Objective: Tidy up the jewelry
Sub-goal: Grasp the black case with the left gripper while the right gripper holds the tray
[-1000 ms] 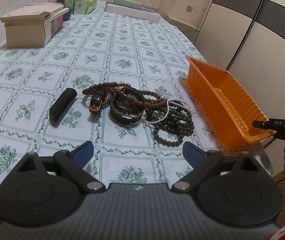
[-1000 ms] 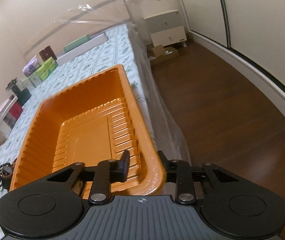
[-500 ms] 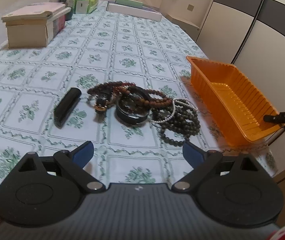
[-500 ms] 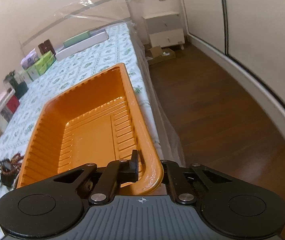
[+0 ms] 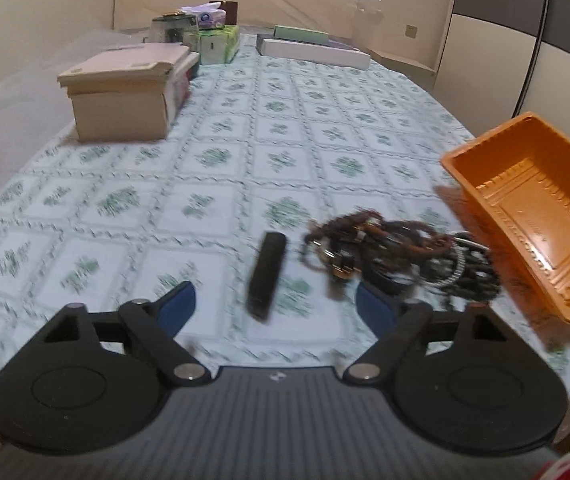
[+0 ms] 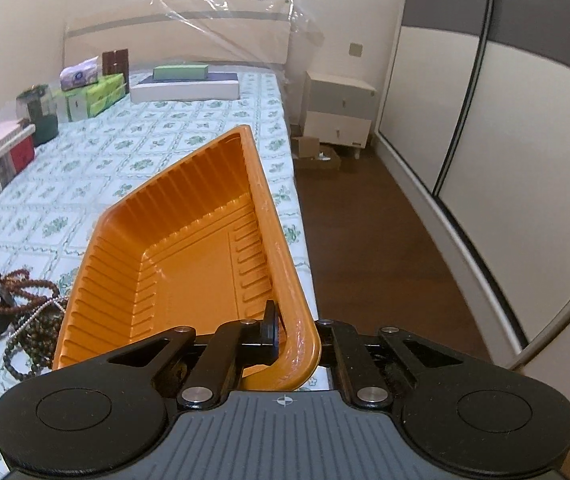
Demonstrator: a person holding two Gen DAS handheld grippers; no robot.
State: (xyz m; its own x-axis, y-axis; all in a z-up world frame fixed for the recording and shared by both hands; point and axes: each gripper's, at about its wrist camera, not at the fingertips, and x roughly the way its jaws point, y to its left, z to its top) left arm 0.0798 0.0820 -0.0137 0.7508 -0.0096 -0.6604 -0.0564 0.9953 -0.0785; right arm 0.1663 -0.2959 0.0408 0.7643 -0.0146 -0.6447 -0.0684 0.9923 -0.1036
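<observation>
An orange plastic tray is lifted and tilted above the table's right side; it also shows in the left wrist view. My right gripper is shut on the tray's near rim. A tangled pile of bead bracelets and a watch lies on the patterned tablecloth, partly under the tray; it also shows in the right wrist view. A black oblong case lies left of the pile. My left gripper is open and empty, hovering just in front of the case.
A cardboard box with a book on top stands at the back left. Tissue packs and flat boxes stand at the far end. The table's right edge drops to a wooden floor beside wardrobe doors.
My right gripper has closed on the tray's rim and lifted and tilted the tray toward the jewelry. My left gripper has swung left, so the pile sits further right in its view.
</observation>
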